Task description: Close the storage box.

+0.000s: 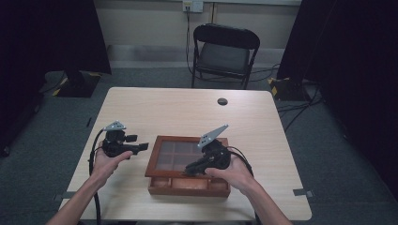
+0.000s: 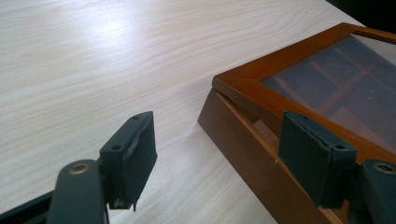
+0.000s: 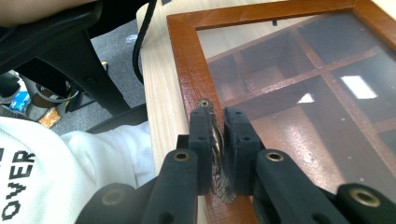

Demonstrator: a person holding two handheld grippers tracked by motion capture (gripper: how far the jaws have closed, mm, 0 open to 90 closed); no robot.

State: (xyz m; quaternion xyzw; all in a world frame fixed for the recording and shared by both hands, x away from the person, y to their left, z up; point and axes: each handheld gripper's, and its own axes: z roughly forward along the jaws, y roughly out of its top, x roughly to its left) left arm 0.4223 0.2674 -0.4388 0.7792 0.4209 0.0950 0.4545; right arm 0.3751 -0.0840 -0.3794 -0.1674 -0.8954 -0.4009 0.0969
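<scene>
Since the right gripper (image 3: 218, 140) is clamped on the small brass lid handle (image 3: 215, 140) of the brown glass-topped wooden box (image 1: 187, 165), prob to lift it, the left gripper (image 2: 219, 158) idles wide open at 9 o'clock.

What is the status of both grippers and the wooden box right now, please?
Right gripper shut on metal handle of glass lid. Lid raised slightly off wooden box. Left gripper open beside box, holding nothing. No obstruction.

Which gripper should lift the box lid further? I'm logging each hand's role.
Right, probably: the right gripper is shut on the lid's metal handle. The left gripper is open beside the wooden box.
</scene>
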